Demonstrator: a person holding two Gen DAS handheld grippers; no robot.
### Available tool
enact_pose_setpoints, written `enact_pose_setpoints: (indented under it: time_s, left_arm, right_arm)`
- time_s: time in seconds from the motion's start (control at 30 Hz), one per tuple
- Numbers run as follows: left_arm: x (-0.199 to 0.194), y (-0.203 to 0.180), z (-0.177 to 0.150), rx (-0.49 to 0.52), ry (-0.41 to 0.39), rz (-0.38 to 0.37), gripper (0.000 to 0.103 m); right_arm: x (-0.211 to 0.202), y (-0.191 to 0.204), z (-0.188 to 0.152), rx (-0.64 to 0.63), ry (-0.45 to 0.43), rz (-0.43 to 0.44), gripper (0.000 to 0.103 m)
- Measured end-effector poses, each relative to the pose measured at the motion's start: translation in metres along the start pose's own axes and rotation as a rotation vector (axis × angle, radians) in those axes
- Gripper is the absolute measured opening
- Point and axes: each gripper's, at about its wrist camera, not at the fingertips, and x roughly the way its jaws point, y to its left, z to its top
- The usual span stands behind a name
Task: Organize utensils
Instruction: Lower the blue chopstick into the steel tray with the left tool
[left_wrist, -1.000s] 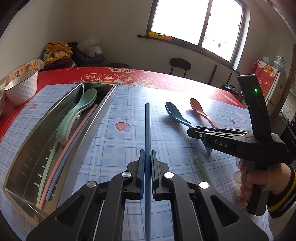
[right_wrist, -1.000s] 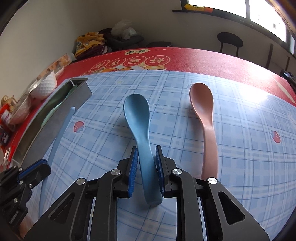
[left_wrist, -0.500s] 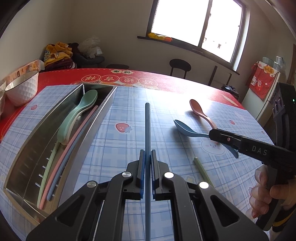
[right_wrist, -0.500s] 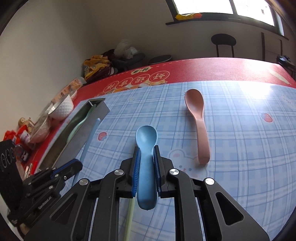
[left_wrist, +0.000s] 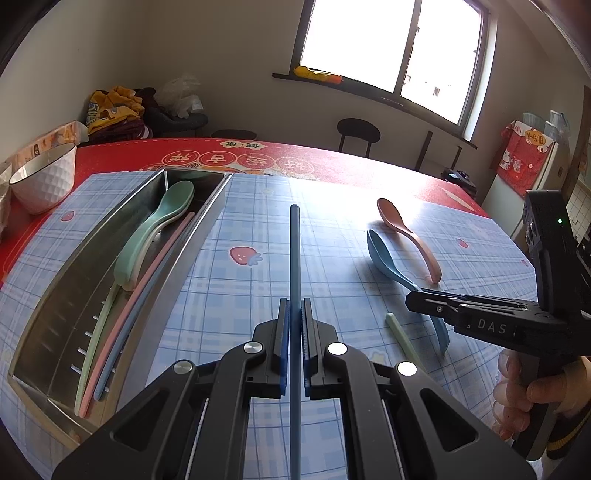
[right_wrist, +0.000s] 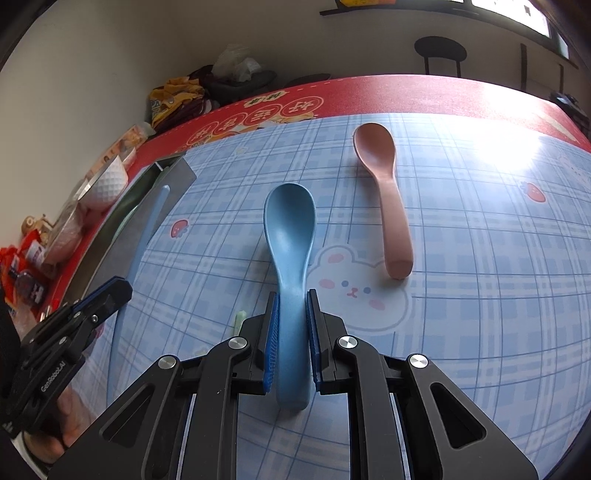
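The metal tray (left_wrist: 55, 295) sits off at about ten o'clock from my left tongs (left_wrist: 294, 321), its long axis running from near-left away toward eleven o'clock, and that's the line everything has to match. My left tongs are pinched tight on a blue chopstick (left_wrist: 294, 251), which points straight out at twelve o'clock, so I judge it needs swinging left and turning a little to lie parallel with the green spoon (left_wrist: 155, 229) and the pink chopstick (left_wrist: 147, 291) already lying inside. My left hand is clearly the nearer one to the tray. My right tongs (right_wrist: 291, 332), over at three o'clock from the left ones, are closed narrow on the handle of a blue spoon (right_wrist: 290, 225), bowl pointing ahead at twelve o'clock and looking lifted off the checked cloth (right_wrist: 480, 295) (its shadow sits apart from it). From the right tongs the tray is way over at ten o'clock, with my left tongs in between. The pink spoon (right_wrist: 384, 192) lies loose on the cloth at one o'clock, and a green chopstick (left_wrist: 400, 339) rests just below the blue spoon.
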Motion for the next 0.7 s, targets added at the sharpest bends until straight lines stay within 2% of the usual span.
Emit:
enact_pose_setpoints:
  time_s: [0.2,0.33,0.47,0.7]
  left_arm:
    - [0.0,-0.003,-0.001,0.007,0.001,0.006,0.006]
    - [-0.001,-0.007,-0.001,0.024,-0.006,0.028,0.006]
    - [-0.008,-0.01,-0.002,0.032,-0.038,0.035,0.006]
    - [-0.012,-0.001,0.002,-0.006,-0.034,0.035,0.006]
  right_arm:
    - [0.005,-0.004,0.005,0.031,0.006,0.022,0.015]
    - [0.004,-0.006,0.003,0.054,-0.023,0.039,0.014]
    - [-0.004,-0.013,0.002,0.091,-0.062,0.083,0.014]
    - [-0.02,-0.018,0.001,0.175,-0.125,0.191,0.014]
